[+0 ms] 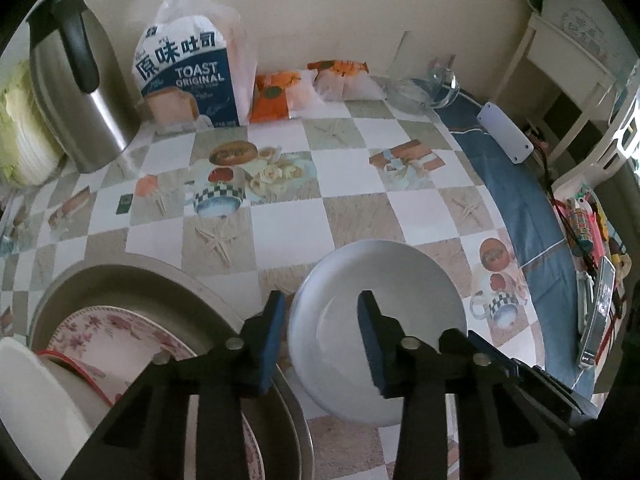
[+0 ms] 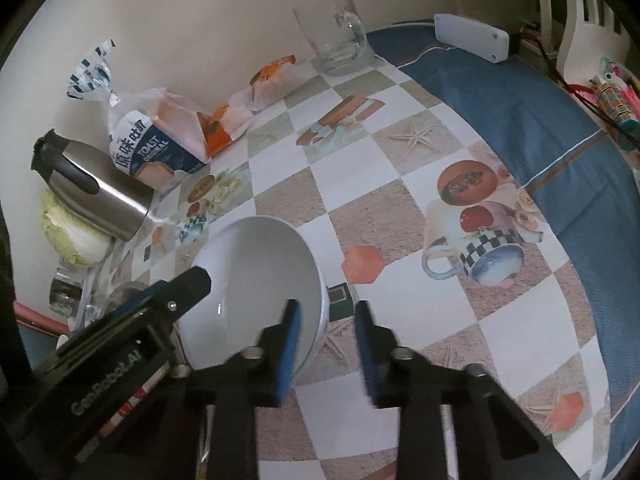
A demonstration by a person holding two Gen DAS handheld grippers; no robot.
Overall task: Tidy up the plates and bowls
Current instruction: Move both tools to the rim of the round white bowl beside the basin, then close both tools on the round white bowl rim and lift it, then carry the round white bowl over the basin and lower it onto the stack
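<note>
A white bowl [image 1: 384, 292] sits on the checkered tablecloth [image 1: 288, 224]. My left gripper [image 1: 320, 312] is open and straddles the bowl's left rim, one finger outside, one inside. My right gripper [image 2: 326, 320] is open and straddles the same bowl's [image 2: 256, 264] right rim. To the left in the left wrist view lies a stack: a large beige plate [image 1: 132, 276], a floral pink plate [image 1: 116, 328] and a white red-rimmed bowl [image 1: 44, 392].
A steel thermos jug [image 1: 76, 92], a toast bag [image 1: 192, 72], orange snack packets [image 1: 280, 92] and a glass mug [image 2: 336, 36] stand along the back wall. A cabbage [image 2: 72, 232] lies left. A blue cloth [image 2: 560, 152] and white box [image 2: 472, 36] mark the right edge.
</note>
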